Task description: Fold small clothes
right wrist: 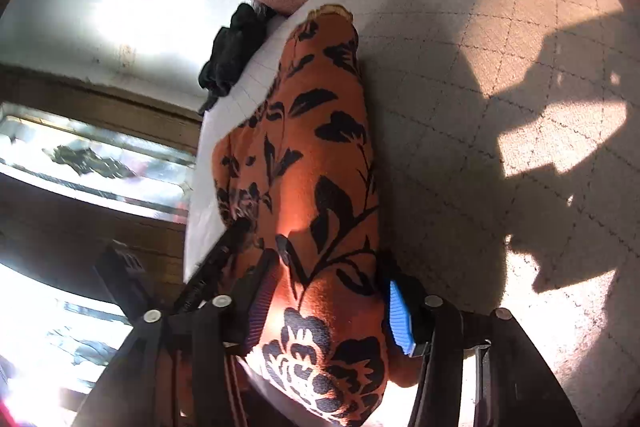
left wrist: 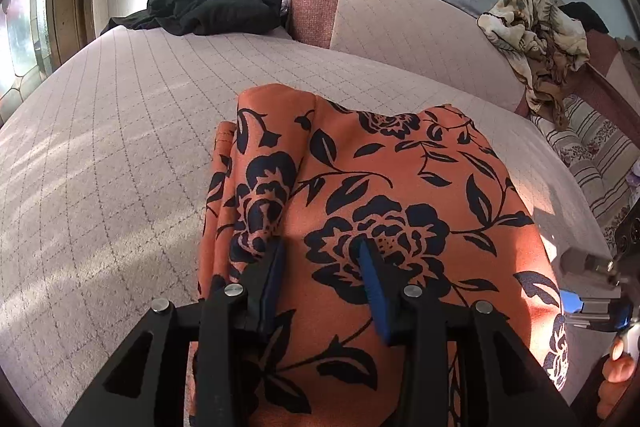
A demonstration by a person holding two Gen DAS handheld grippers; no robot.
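Observation:
An orange garment with dark blue flowers (left wrist: pixel 372 187) lies folded on the pale quilted bed (left wrist: pixel 120 131). My left gripper (left wrist: pixel 322 251) hovers over its near part with the jaws apart and nothing between the blue pads. In the right wrist view the same garment (right wrist: pixel 320 155) stretches away from me, and my right gripper (right wrist: pixel 332 275) straddles its near end with the jaws wide apart. The other gripper (left wrist: pixel 592 291) shows at the right edge of the left wrist view.
A black garment (left wrist: pixel 216 7) lies at the far side of the bed, next to a pink cushion (left wrist: pixel 360 7). A crumpled beige floral cloth (left wrist: pixel 540 35) sits on the right. A striped cover (left wrist: pixel 592 163) lies beyond the bed's right edge. A window (left wrist: pixel 24 39) is on the left.

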